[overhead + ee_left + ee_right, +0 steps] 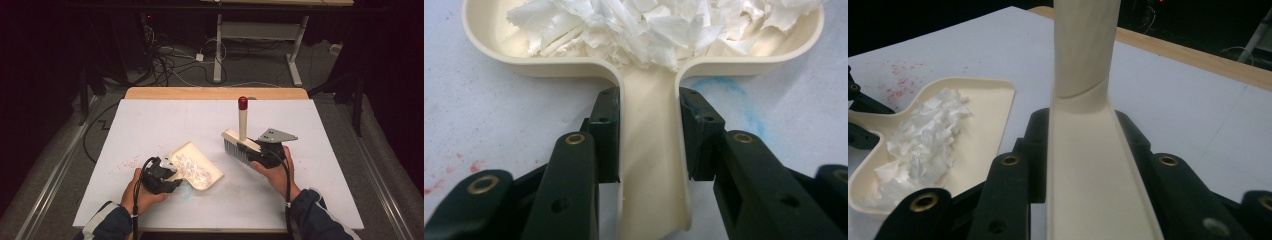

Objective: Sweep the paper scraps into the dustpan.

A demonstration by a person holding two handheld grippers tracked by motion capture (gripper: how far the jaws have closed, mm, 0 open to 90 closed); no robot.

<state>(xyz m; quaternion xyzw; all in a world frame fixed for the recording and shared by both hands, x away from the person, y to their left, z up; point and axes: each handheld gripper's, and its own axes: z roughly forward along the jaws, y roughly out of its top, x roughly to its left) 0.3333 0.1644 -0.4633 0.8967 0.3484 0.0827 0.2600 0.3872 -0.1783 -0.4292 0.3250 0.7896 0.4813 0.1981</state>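
On the white counter [150,120] near its front edge, the cream dustpan [212,172] lies flat, its handle clamped by the left gripper [649,132]. Just right, the right gripper [1083,145] clasps the brush [241,142]. Paper shreds [644,27] fill the pan.

a white table [150,120] carries the work, with a bare wooden strip [215,93] along its far edge. the cream dustpan [197,162] rests flat on it near the front, left of centre, heaped with white paper scraps [191,169]. left of the dustpan the surface shows faint red specks [127,162]; just beside the dustpan's handle lies a pale blue smear [734,97].
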